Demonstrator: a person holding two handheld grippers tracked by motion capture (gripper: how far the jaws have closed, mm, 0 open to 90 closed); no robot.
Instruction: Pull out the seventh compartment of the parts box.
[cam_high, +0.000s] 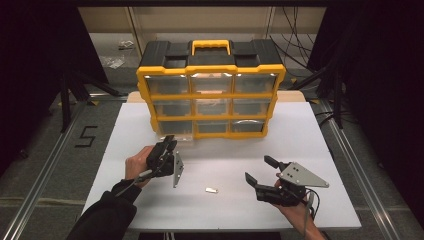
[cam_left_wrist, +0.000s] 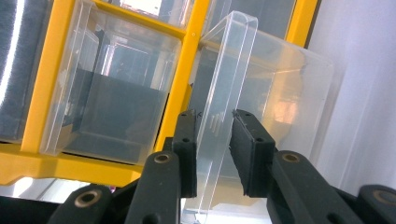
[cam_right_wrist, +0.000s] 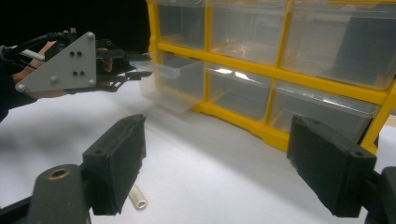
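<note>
A yellow and black drawer cabinet (cam_high: 210, 95) with clear drawers stands at the back of the white table top (cam_high: 300, 145). Its bottom left drawer (cam_high: 177, 136) is pulled part way out. My left gripper (cam_high: 170, 140) is shut on that drawer's clear front lip (cam_left_wrist: 224, 84), one pad on each side of it. The right gripper view shows the same grip, with the left gripper (cam_right_wrist: 140, 65) on the drawer (cam_right_wrist: 173, 81). My right gripper (cam_high: 258, 168) hovers over the table's right front, jaws wide open with nothing between them. A small white tube (cam_high: 211, 190) lies between the two hands.
The other drawers (cam_right_wrist: 243, 32) of the cabinet are pushed in. The small white tube (cam_right_wrist: 137, 198) lies just below the right gripper's left jaw. Dark stands and cables stand beside the table on both sides.
</note>
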